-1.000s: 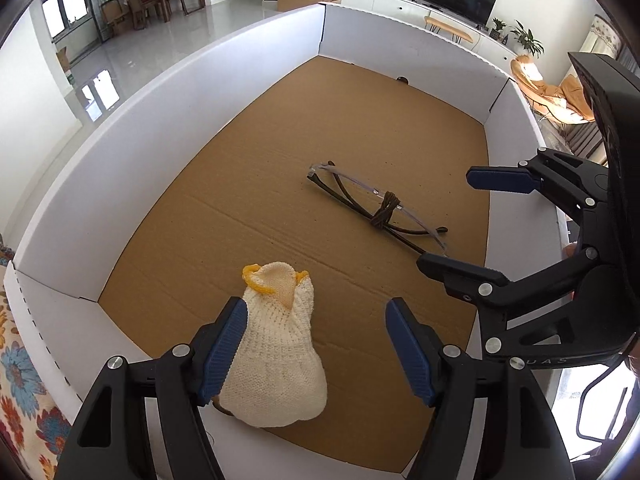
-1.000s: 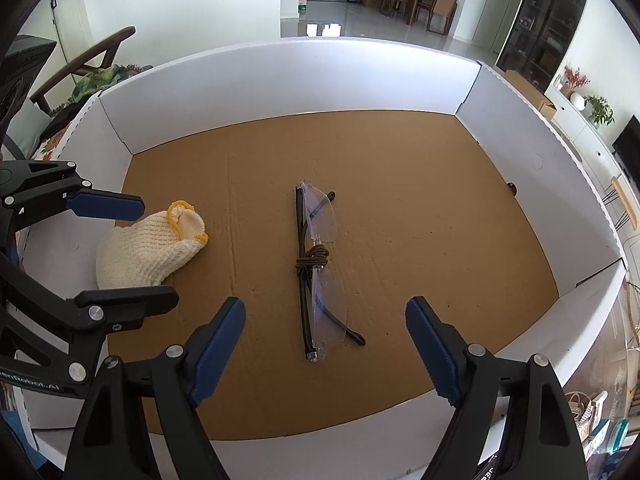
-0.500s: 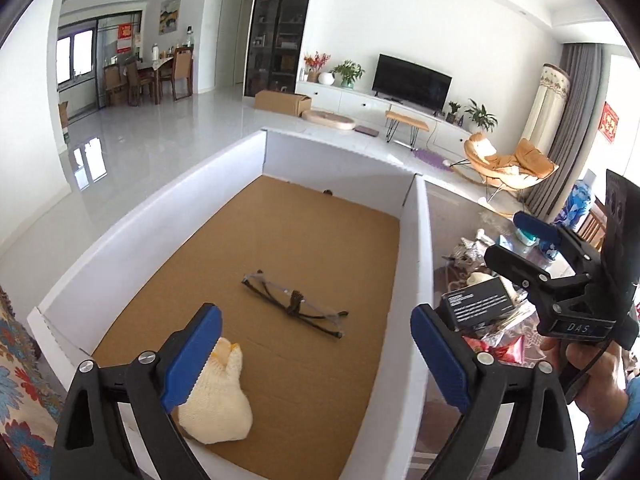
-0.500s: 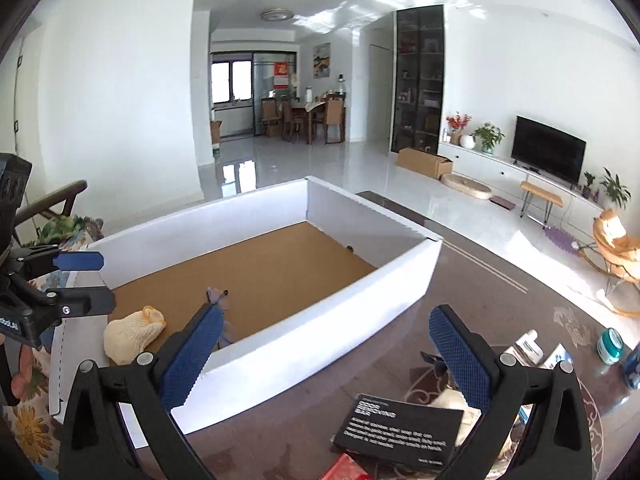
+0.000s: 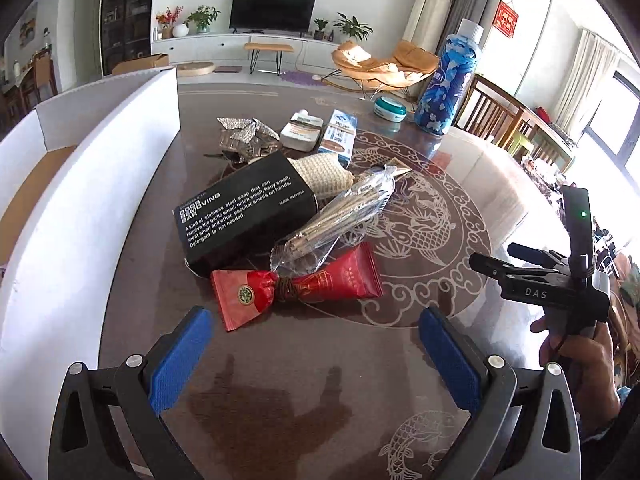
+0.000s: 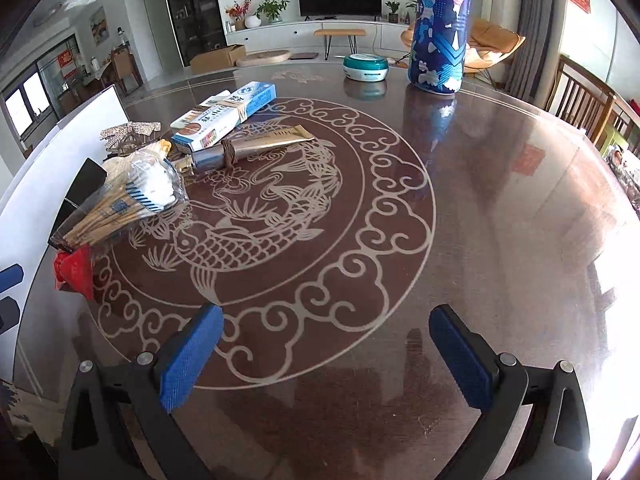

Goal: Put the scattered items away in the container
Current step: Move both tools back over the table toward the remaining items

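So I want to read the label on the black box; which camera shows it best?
The left wrist view: the black box lies face-up with its white print legible. The right wrist view shows only a dark corner behind the bagged sticks.

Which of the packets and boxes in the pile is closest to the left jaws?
The red packet, tied round its middle with brown string. It lies at the near edge of the pile, just ahead of the open left gripper; the black box sits behind it.
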Motion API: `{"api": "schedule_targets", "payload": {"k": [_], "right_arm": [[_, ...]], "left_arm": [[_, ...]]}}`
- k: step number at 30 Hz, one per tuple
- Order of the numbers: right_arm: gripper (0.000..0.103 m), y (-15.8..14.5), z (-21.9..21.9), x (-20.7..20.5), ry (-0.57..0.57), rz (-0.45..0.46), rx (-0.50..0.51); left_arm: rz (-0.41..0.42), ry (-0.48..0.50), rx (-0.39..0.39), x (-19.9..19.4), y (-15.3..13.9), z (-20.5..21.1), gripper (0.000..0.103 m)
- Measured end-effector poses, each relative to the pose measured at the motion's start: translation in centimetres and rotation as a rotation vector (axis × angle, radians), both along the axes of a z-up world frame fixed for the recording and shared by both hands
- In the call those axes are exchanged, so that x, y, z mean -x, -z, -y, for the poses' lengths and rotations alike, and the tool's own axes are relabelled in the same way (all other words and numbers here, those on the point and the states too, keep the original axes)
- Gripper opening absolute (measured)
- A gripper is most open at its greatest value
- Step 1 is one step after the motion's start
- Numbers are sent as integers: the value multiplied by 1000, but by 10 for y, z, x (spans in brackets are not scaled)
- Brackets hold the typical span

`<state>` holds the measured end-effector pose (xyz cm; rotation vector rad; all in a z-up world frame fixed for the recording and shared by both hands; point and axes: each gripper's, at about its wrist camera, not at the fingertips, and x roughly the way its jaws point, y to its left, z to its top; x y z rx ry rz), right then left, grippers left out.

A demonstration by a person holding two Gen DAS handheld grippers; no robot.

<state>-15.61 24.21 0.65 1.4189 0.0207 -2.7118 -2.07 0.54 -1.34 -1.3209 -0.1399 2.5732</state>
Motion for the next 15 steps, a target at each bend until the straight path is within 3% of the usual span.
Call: {"api": "schedule_targets", "payload": {"k": [6,15], "right_arm": [[103,19,11,-5,-26,-15,-34],[103,16,20,0,-15,-15,-37]], "left_arm": [[33,-14,39,5,35,-6,103],[-4,9,149,9,43,-13,103]]}}
